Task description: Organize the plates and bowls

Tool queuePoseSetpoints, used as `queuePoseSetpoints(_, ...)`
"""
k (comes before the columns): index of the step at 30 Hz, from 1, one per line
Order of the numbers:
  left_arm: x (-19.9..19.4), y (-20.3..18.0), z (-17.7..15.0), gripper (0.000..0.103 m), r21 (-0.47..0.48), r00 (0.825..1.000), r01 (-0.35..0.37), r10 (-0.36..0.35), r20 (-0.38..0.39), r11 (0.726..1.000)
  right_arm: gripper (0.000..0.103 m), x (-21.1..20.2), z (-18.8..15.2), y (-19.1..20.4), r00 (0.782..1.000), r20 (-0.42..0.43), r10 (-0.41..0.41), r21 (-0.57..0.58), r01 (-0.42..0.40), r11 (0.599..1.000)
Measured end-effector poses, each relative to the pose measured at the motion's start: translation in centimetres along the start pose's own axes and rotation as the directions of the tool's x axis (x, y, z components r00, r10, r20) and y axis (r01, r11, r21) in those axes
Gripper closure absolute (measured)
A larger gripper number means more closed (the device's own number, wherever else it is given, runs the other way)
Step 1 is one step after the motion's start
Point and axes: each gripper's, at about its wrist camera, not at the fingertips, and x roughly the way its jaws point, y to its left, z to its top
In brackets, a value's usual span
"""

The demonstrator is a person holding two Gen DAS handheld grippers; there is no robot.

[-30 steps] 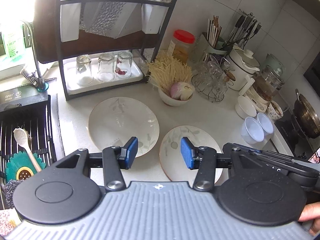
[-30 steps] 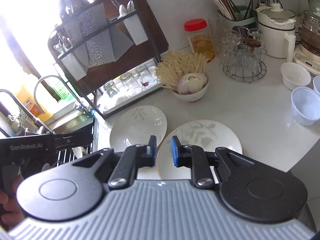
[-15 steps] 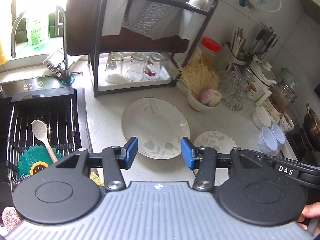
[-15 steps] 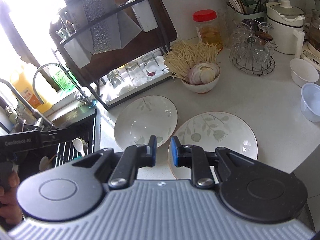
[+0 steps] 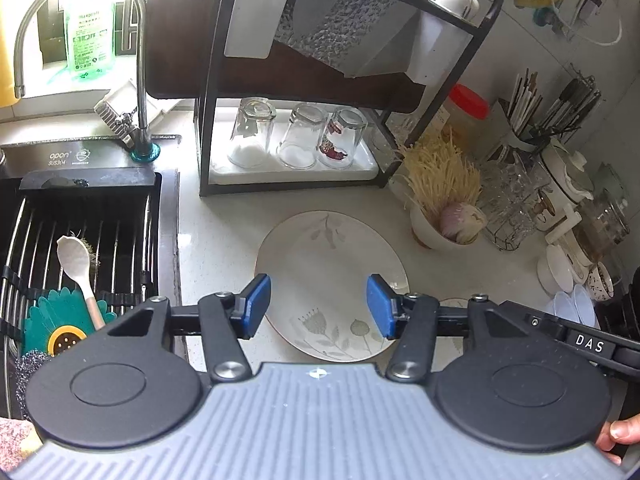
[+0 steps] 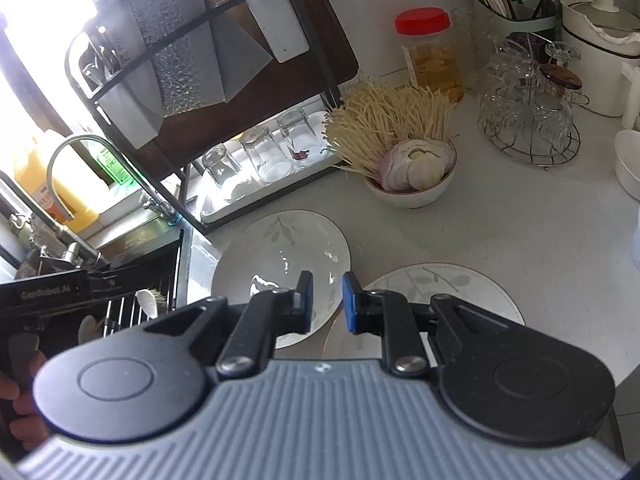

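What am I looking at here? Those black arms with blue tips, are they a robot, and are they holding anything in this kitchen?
No robot: a person holds a hand tool in each hand, and each tool carries a wide-angle camera looking along its two fingers. One picture comes from the left tool, one from the right.

The left gripper is open, its blue pads just spread wider, with nothing between them. It hangs above a flowered plate on the white counter. The right gripper has its pads close together with a narrow gap, also empty. A second plate lies beside the first.

Farther back stand a bowl of noodles and onion, a dish rack with upturned glasses, and a red-lidded jar. The sink, holding a white spoon, is at the left.
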Motion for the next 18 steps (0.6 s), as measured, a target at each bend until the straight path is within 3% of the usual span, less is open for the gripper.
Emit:
queuePoseSetpoints(4, 1.4, 0.2, 0.5, 0.033, -0.016, 0.999, -0.026, 0.026, -0.021, 1.000, 0.082, 1.6, 1.1, -0.4, 0.999, -0.029, 0.042, 0.003, -0.042, 0.999)
queuePoseSetpoints(5, 1.8, 0.2, 0.6, 0.032, -0.015, 0.999, -0.025, 0.025, -0.029, 1.000, 0.071, 2.1, 1.2, -0.5, 0.998, -0.039, 0.049, 0.008, -0.048, 0.999)
queuePoseSetpoints(6, 2.3, 0.2, 0.7, 0.032, -0.015, 0.999, -0.025, 0.025, -0.036, 1.000, 0.049, 2.6, 1.4, -0.7, 0.997, -0.048, 0.052, 0.013, -0.052, 0.999)
queuePoseSetpoints(8, 3.4, 0.4, 0.8, 0.032, -0.022, 0.998, -0.024, 0.023, -0.050, 0.999, 0.031, 3.6, 1.5, -0.9, 0.997, -0.055, 0.049, 0.010, -0.049, 0.999)
queuePoseSetpoints(18, 8.2, 2.0, 0.5, 0.032, -0.081, 0.996, -0.042, 0.035, -0.088, 0.996, 0.030, 8.4, 2.1, -2.9, 0.987, -0.148, 0.062, 0.045, -0.055, 0.997)
